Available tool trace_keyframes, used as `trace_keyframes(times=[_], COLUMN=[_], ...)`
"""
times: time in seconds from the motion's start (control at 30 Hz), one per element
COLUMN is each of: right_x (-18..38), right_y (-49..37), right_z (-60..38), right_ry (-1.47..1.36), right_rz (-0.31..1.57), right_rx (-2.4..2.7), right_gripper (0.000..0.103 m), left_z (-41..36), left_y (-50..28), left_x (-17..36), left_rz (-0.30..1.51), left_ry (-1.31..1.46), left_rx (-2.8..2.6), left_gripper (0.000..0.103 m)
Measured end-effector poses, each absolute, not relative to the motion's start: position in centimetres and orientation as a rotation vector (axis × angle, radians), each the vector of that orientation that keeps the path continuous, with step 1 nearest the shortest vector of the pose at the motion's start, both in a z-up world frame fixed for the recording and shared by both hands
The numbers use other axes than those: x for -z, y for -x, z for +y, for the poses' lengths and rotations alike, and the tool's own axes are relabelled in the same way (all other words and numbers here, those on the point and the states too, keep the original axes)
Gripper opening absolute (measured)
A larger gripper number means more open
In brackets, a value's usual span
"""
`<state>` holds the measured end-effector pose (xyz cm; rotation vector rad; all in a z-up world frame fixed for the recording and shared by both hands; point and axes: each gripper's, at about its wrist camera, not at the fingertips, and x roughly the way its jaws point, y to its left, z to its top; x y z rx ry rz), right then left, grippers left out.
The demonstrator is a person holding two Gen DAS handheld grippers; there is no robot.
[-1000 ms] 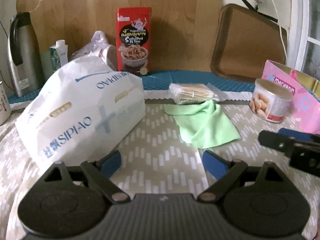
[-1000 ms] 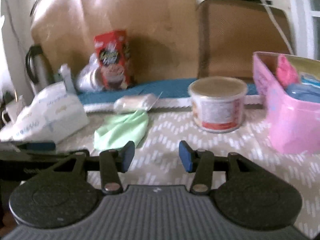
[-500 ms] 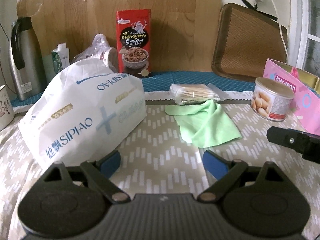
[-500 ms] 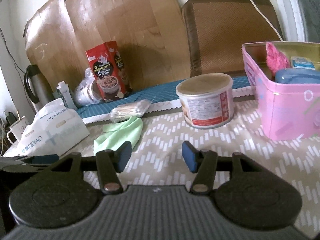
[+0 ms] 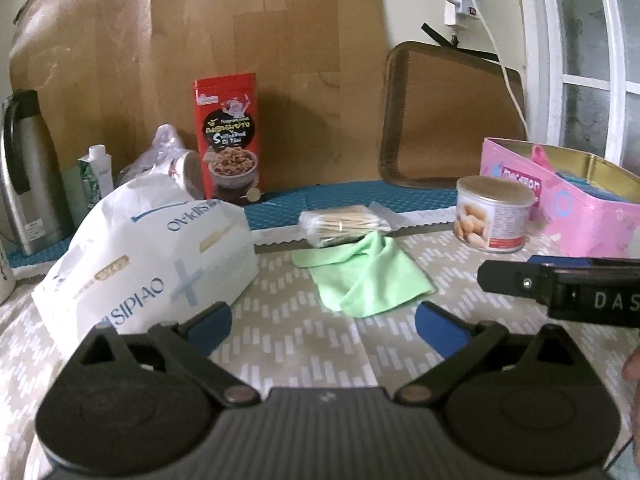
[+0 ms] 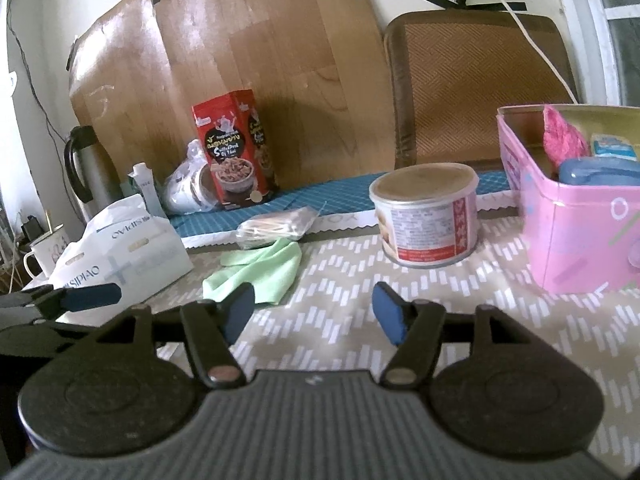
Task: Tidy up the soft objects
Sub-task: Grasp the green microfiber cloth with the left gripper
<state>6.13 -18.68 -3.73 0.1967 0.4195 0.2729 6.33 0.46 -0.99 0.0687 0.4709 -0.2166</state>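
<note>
A crumpled green cloth (image 5: 366,276) (image 6: 260,270) lies on the patterned tablecloth, with a clear bag of cotton swabs (image 5: 344,226) (image 6: 276,228) just behind it. A white SIPIAO tissue pack (image 5: 156,256) (image 6: 124,256) sits to the left. My left gripper (image 5: 322,330) hovers in front of the cloth, its jaws opening wide with nothing between them. My right gripper (image 6: 314,316) hangs over bare cloth right of the green cloth, jaws also opening and empty. A pink box (image 6: 576,236) (image 5: 580,216) at the right holds a pink fluffy item (image 6: 562,136) and a blue item.
A round tin (image 6: 426,220) (image 5: 494,214) stands between the green cloth and the pink box. Along the back stand a red food carton (image 5: 228,140), a steel flask (image 5: 24,168), a small carton and a bagged cup. A mug (image 6: 46,252) sits far left.
Both grippers' jaws have spread wider. The left view has tipped up a little, so the right gripper's fingers sit higher and closer at its right edge.
</note>
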Motion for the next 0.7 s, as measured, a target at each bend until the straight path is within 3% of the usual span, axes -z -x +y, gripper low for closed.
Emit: trace_keyframes(times=[0.3, 0.5, 0.67, 0.7], right_x=[3.6, 3.8, 3.6, 3.8], right_y=[-6.0, -8.9, -12.8, -13.7], right_z=[-18.1, -17.4, -13.5, -12.5], right_ry=[-0.186, -0.179, -0.02, 0.014], right_rz=[0.421, 0.535, 0.58, 0.605], right_rx=[-0.295, -0.353, -0.399, -0.412], right_gripper=[0.067, 0.067, 0.067, 0.063], left_z=[1.6, 2.4, 3.9, 4.2], left_y=[-6.2, -5.0, -4.7, -4.8], left_x=[1.0, 0.7, 0.3, 0.3], left_rz=[0.46, 0.363, 0.316, 0.319], left_ry=[0.008, 0.053, 0.137, 0.151], left_rx=[0.228, 0.222, 0.189, 0.185], left_gripper=[0.102, 0.102, 0.102, 0.102])
